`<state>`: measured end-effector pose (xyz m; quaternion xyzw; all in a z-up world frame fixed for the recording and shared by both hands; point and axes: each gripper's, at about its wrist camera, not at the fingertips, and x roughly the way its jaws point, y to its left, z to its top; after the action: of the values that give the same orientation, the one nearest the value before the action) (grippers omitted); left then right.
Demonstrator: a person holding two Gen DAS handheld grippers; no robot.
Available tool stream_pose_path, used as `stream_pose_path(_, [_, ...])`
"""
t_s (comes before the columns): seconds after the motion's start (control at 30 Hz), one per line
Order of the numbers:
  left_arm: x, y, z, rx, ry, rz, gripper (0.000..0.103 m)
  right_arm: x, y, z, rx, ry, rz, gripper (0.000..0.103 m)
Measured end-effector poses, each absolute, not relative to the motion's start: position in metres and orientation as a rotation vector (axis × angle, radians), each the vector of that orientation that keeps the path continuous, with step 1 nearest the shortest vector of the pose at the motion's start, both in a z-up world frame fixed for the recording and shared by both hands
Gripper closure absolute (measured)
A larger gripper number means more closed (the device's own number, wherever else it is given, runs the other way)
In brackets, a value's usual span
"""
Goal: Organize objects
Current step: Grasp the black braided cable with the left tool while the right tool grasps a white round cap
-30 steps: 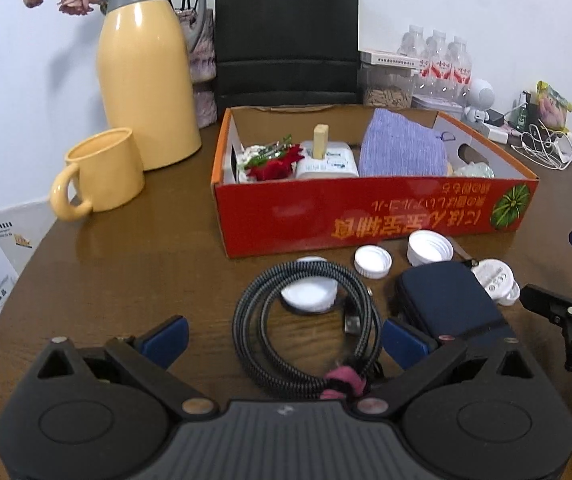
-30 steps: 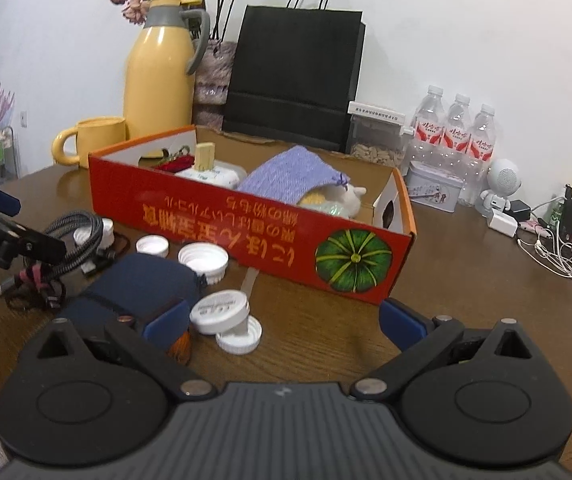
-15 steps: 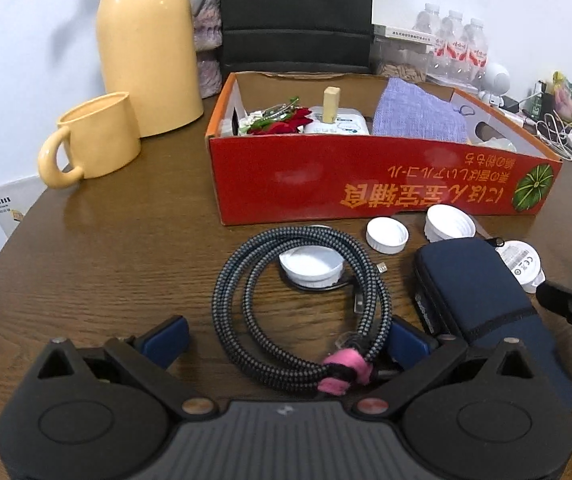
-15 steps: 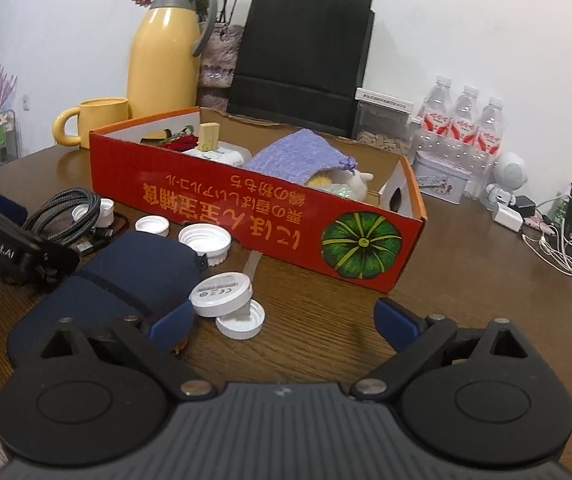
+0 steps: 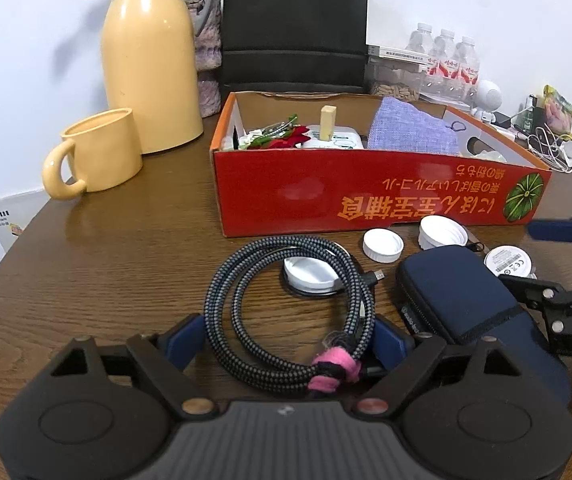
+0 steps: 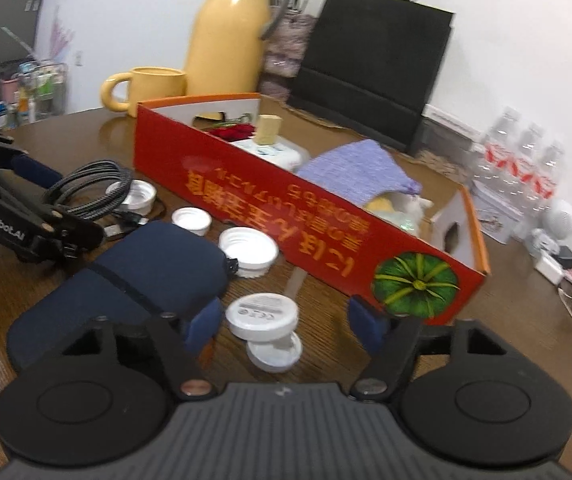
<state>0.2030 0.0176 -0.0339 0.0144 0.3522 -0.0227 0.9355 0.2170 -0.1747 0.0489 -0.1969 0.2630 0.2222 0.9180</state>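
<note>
A coiled grey braided cable [image 5: 286, 312] with a pink tie lies between the fingers of my left gripper [image 5: 288, 338]. Its jaws are closing, and the pads stand right at the coil's sides without squeezing it. My right gripper [image 6: 283, 326] is closing too, with a white round case [image 6: 261, 314] and a white cap [image 6: 273, 354] between its fingers and its pads clear of them. A navy pouch [image 6: 145, 276] lies just left of the right gripper. Behind stands the red cardboard box [image 5: 366, 200], holding a purple cloth bag [image 5: 410, 128], a white item and red flowers.
Two loose white caps [image 5: 382, 245] [image 5: 442, 232] lie by the box front, and a third lid [image 5: 310, 274] sits inside the cable coil. A yellow jug [image 5: 149, 60], a yellow mug [image 5: 97, 152], a black bag [image 5: 294, 20] and water bottles [image 5: 446, 60] stand behind. White cords [image 5: 550, 148] lie far right.
Both pairs of jaws have narrowed. The left fingers now flank the cable coil closely. The right gripper has rolled and shifted, bringing the white round case and cap between its fingers.
</note>
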Motion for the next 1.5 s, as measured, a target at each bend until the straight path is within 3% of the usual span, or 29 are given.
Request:
stream_pose_path(0.07, [0.202, 0.017, -0.034, 0.033, 0.718, -0.047, 0.016, 0.219, -0.174, 0.048, -0.393, 0.563, 0.496, 0.063])
stream_pose_path(0.97, [0.193, 0.014, -0.031, 0.04, 0.689, -0.022, 0.016, 0.184, -0.213, 0.063, -0.149, 0.34, 0.357, 0.063])
stream_pose_path(1.5, [0.195, -0.018, 0.028, 0.092, 0.524, -0.048, 0.016, 0.186, -0.214, 0.081, -0.095, 0.288, 0.36, 0.063])
